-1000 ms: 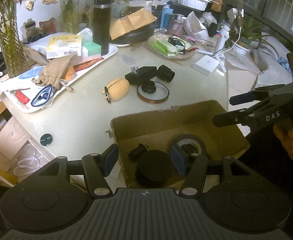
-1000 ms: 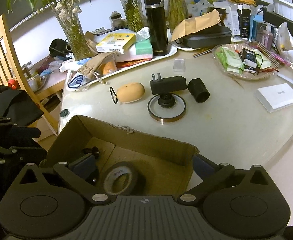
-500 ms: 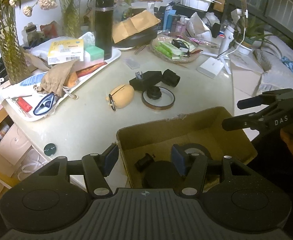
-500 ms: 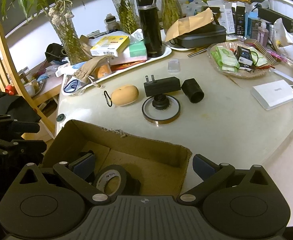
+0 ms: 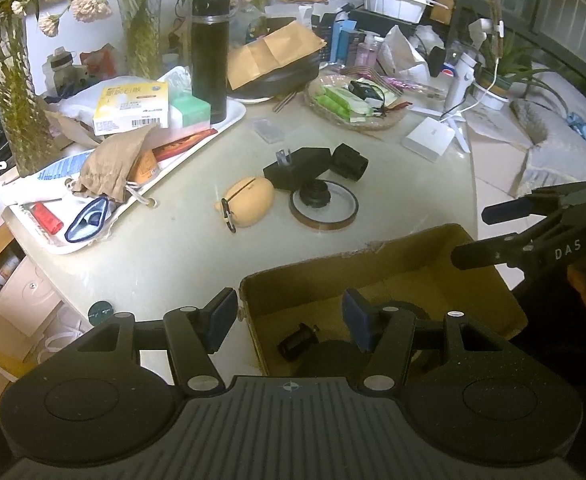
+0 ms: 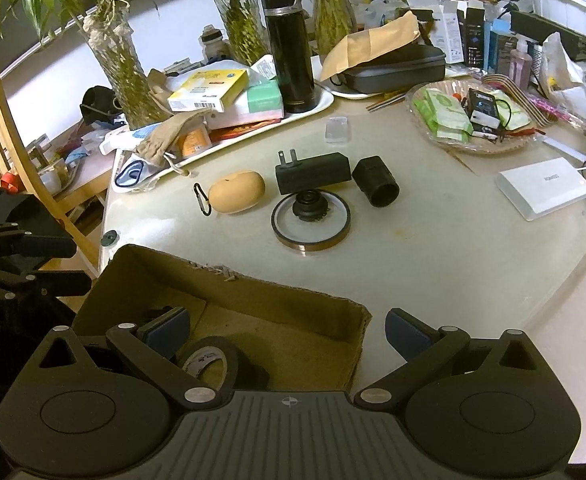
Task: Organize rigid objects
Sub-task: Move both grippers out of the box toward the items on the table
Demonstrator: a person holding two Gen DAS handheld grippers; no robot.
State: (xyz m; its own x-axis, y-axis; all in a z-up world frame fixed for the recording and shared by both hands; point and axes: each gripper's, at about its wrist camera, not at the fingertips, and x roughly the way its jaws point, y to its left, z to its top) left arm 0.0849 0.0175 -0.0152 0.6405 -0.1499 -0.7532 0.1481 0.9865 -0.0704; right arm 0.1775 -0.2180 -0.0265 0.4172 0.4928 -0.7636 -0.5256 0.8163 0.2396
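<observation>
Left tongs (image 5: 289, 318) and right tongs (image 6: 289, 332) both tilted downward, jaws apart and empty, side by side.

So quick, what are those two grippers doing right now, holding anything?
Left gripper: open, holding nothing, over the cardboard box.
Right gripper: open, holding nothing, over the same box.

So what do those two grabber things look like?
Both grippers, left and right, are matte black plastic with a ribbed middle, round discs on each side, silver rivets and blue-padded fingers. The right one's side reads "DAS" in white letters.

Black grippers (image 5: 289, 322), blue-padded fingers (image 5: 221, 316)
</observation>
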